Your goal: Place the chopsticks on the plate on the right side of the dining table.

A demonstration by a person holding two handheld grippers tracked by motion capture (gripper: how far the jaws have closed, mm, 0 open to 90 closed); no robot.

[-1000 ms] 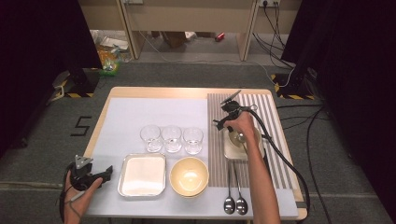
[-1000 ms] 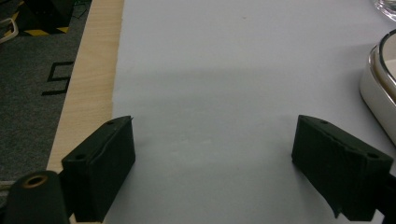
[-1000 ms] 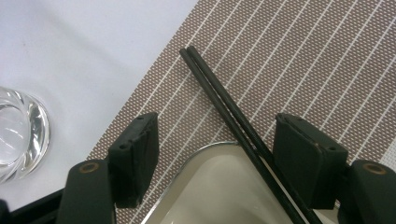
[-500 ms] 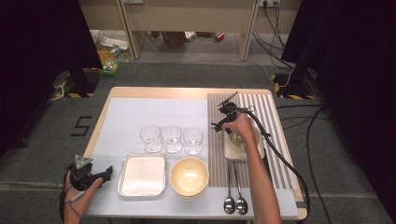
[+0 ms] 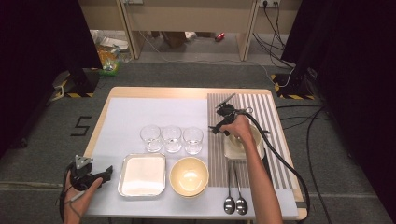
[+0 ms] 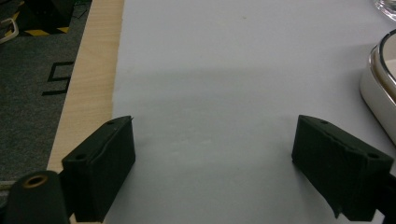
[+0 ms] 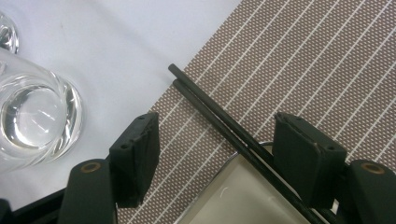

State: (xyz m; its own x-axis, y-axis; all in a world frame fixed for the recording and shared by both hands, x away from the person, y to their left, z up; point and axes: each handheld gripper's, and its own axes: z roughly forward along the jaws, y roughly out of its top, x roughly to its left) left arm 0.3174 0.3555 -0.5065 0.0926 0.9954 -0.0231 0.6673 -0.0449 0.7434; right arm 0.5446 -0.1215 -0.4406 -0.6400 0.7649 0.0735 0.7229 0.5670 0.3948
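Two black chopsticks (image 7: 210, 107) lie side by side, slanting from the rim of a square white dish (image 7: 229, 200) onto the striped mat (image 7: 303, 60). My right gripper (image 7: 215, 135) is open and straddles them. They run close to the right jaw and neither pad presses on them. In the high view the right gripper (image 5: 218, 123) hovers at the dish's (image 5: 243, 148) far left corner. My left gripper (image 5: 106, 172) rests at the table's near left corner. Its jaws (image 6: 212, 140) stand open, with only the pale blue mat (image 6: 210, 70) between them.
Three clear glasses (image 5: 171, 138) stand in a row mid-table, the nearest (image 7: 35, 112) just left of my right gripper. A metal tray (image 5: 142, 175), a yellow bowl (image 5: 188, 176) and two spoons (image 5: 235, 201) line the front edge. The tray's rim (image 6: 379, 88) is right of my left gripper.
My right gripper has shifted only slightly over the dish's corner. The left hand has kept still.
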